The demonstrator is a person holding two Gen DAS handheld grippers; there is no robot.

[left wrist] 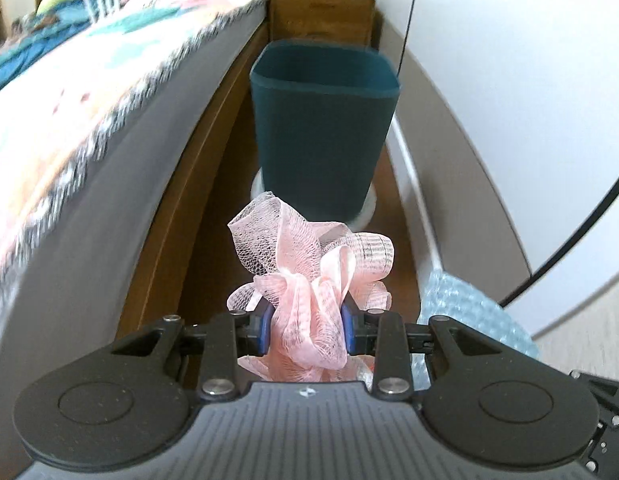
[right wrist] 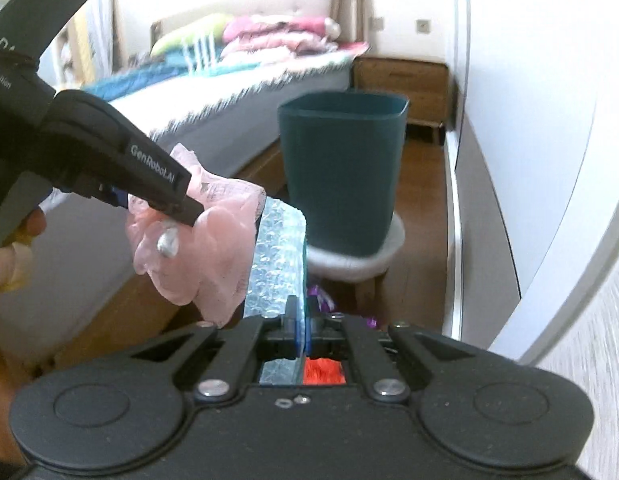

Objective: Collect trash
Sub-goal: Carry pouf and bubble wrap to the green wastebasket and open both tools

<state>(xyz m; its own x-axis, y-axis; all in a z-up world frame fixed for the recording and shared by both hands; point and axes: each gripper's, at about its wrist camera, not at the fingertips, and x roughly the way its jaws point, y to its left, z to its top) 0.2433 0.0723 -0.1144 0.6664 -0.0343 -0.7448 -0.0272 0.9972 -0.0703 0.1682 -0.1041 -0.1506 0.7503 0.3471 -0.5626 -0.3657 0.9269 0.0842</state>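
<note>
My left gripper (left wrist: 308,330) is shut on a bunch of pink mesh netting (left wrist: 309,256) and holds it in the air in front of the dark teal bin (left wrist: 323,128). In the right wrist view the left gripper (right wrist: 165,200) comes in from the left with the pink netting (right wrist: 197,256). My right gripper (right wrist: 303,330) is shut on a sheet of bubble wrap (right wrist: 275,264), which stands up between the fingers. The bubble wrap also shows in the left wrist view (left wrist: 465,312). The teal bin (right wrist: 341,168) stands on a white stool (right wrist: 353,258) ahead.
A bed (left wrist: 89,92) with a grey mattress and wooden frame runs along the left. A wooden nightstand (right wrist: 405,84) stands behind the bin. A white wall and door (right wrist: 529,120) close the right side. Purple (right wrist: 321,302) and red (right wrist: 323,372) scraps lie on the wooden floor.
</note>
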